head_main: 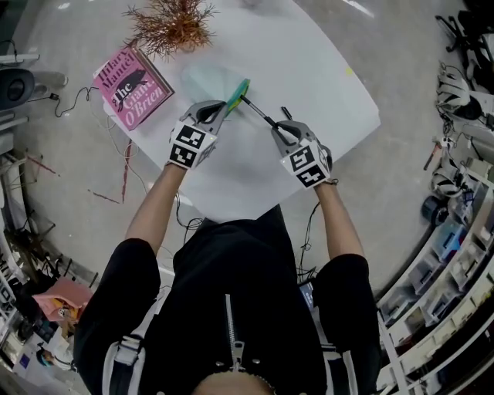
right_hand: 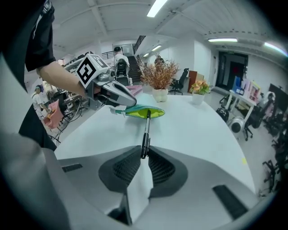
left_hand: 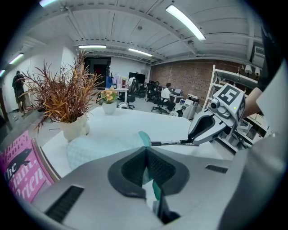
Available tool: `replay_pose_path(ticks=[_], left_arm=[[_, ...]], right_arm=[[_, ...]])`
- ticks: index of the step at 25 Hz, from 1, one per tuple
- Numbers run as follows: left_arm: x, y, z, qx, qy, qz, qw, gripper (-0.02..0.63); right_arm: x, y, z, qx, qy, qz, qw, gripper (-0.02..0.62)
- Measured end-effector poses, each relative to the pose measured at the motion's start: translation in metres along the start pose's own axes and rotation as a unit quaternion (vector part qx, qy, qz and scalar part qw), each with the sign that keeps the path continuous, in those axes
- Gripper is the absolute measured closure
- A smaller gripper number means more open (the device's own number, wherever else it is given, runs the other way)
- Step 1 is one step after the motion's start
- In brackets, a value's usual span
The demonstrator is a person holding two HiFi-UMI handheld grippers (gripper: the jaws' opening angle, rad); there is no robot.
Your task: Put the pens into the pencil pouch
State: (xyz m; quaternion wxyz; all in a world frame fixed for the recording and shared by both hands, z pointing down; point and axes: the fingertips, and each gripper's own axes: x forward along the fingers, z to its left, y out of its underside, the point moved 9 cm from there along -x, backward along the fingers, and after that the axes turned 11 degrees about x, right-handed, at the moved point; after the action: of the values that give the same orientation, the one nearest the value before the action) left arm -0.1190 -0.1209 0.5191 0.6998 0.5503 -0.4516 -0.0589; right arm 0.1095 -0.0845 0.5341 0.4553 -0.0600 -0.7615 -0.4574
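Observation:
A teal pencil pouch [head_main: 237, 96] with a yellow-green lining [right_hand: 143, 112] is held up off the white table [head_main: 309, 69]. My left gripper [head_main: 219, 113] is shut on its near edge [left_hand: 145, 139]. My right gripper [head_main: 279, 128] is shut on a black pen [head_main: 258, 112]. The pen [right_hand: 146, 130] runs away from the jaws, and its far tip sits in the pouch's open mouth. In the left gripper view the pen [left_hand: 168, 143] comes in from the right and meets the pouch's end.
A pink book [head_main: 131, 85] lies at the table's left edge. A pot of dried reddish plant [head_main: 171, 23] stands at the back, also seen beside the pouch [left_hand: 67, 101]. A small flower pot [left_hand: 108, 102] stands further off. Cables and clutter lie on the floor around the table.

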Motion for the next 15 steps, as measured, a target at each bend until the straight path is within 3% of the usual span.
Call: replay_pose_path(ticks=[15], left_arm=[[-0.001, -0.002, 0.0, 0.005, 0.012, -0.001, 0.9999, 0.584]], right_arm=[[0.04, -0.044, -0.009, -0.028, -0.036, 0.001, 0.999, 0.532]])
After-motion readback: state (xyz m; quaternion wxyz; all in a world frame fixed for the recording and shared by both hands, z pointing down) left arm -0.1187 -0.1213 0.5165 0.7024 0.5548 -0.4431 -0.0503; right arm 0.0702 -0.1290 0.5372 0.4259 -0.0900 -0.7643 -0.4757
